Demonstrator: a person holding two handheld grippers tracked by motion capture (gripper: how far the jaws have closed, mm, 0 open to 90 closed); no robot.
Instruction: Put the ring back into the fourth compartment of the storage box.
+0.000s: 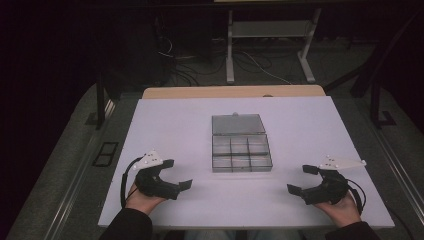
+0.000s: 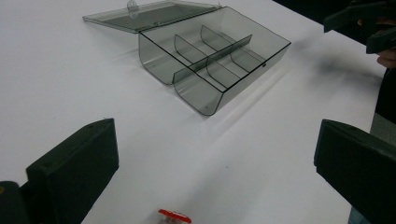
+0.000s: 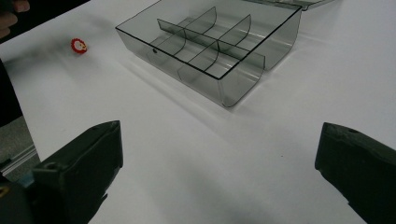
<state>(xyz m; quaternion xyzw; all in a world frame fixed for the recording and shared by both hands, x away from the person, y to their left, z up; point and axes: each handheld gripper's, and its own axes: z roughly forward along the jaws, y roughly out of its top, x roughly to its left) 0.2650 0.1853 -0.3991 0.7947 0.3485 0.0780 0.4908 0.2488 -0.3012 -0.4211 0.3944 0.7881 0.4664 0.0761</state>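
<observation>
Operator: Status of tongs?

Technician: Left gripper (image 1: 177, 173) and right gripper (image 1: 301, 178) rest on the table (image 1: 175, 125), jaws spread wide, holding nothing. The compartment box (image 1: 242, 152) sits between them, lid laid back for access. A small red item (image 3: 79, 45), possibly a cap, lies by the left gripper.

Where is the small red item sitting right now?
The small red item lies on the white table near the left gripper, well apart from the open compartment box.

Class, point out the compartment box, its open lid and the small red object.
compartment box (image 1: 242, 153), high view, central divider.
open lid (image 1: 238, 124), high view, lid's middle.
small red object (image 3: 79, 45), right gripper view, its top face.
</observation>
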